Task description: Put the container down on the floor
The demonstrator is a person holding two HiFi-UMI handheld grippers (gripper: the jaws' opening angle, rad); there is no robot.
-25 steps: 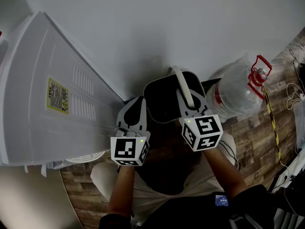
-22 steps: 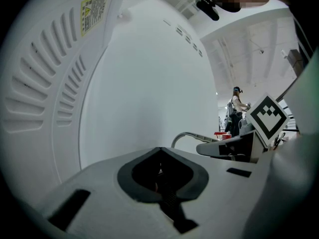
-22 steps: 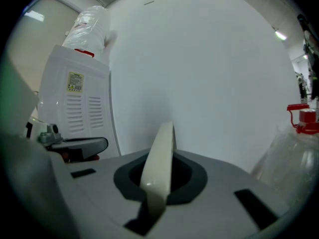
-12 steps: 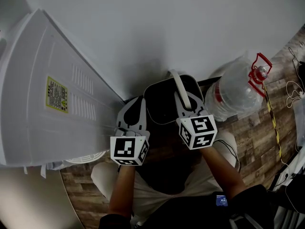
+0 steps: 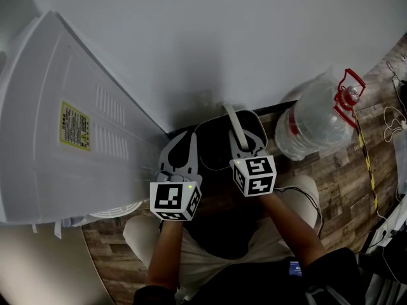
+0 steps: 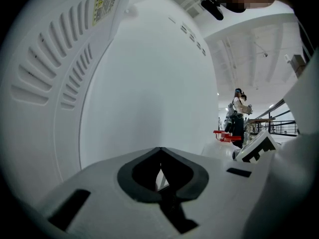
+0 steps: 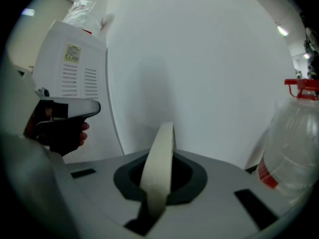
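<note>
My right gripper [image 5: 241, 149] covers the near part of the container [image 5: 215, 133]; I cannot tell whether its base touches the floor [image 5: 331, 165]. The container is dark and rounded-square, with a pale strap handle [image 7: 158, 163]. It is at the wall foot, between the white appliance [image 5: 70, 126] and the water bottle [image 5: 315, 122]. My right gripper is clenched on the handle. My left gripper [image 6: 160, 176] is closed and empty.

Looking past the closed, empty jaws of the left gripper [image 6: 160, 156] at a white vented appliance [image 6: 50, 83] and wall [image 6: 149, 78].
</note>
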